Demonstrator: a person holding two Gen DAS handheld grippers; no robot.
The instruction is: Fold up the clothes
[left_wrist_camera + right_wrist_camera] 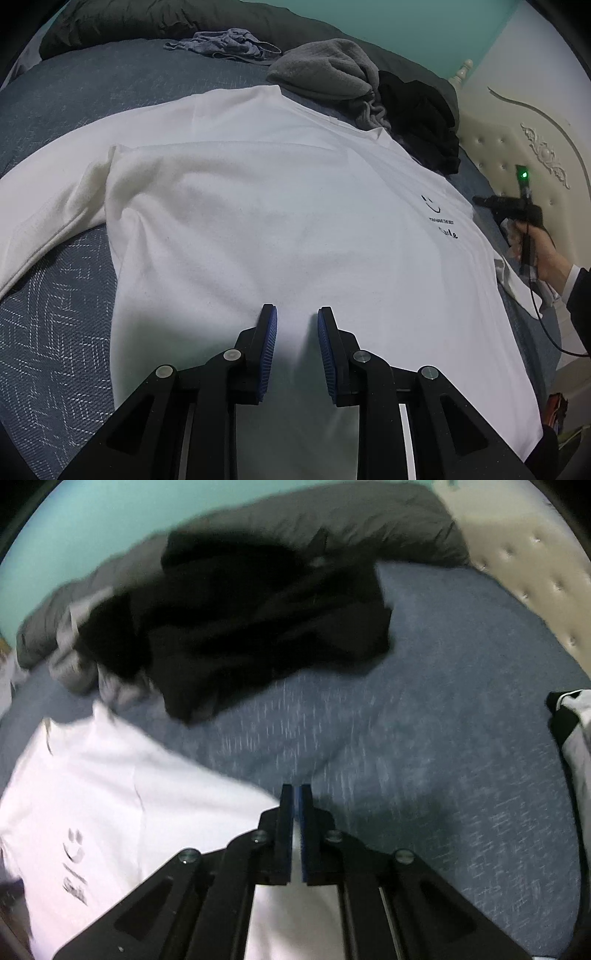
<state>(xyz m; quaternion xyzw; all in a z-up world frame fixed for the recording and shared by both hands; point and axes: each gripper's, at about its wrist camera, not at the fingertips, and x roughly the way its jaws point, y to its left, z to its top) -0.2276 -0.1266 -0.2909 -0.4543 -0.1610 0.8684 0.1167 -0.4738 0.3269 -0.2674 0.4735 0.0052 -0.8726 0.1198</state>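
Observation:
A white long-sleeved shirt (258,206) with a small smiley print lies spread flat, front up, on the blue bedspread (55,332). My left gripper (295,317) hovers open just over the shirt's lower middle, with only fabric beneath the blue pads. In the left wrist view a hand holds my right gripper (478,201) at the shirt's right shoulder edge. The right wrist view is blurred. There the right gripper (295,794) is shut at the edge of the white shirt (110,794), and white cloth shows between its fingers.
A grey garment (325,70) and a black garment (417,118) lie heaped beyond the collar. A crumpled blue-grey piece (221,44) and a dark duvet (147,22) sit further back. The cream tufted headboard (517,147) bounds the right side. Bare bedspread (443,738) stretches right of the shirt.

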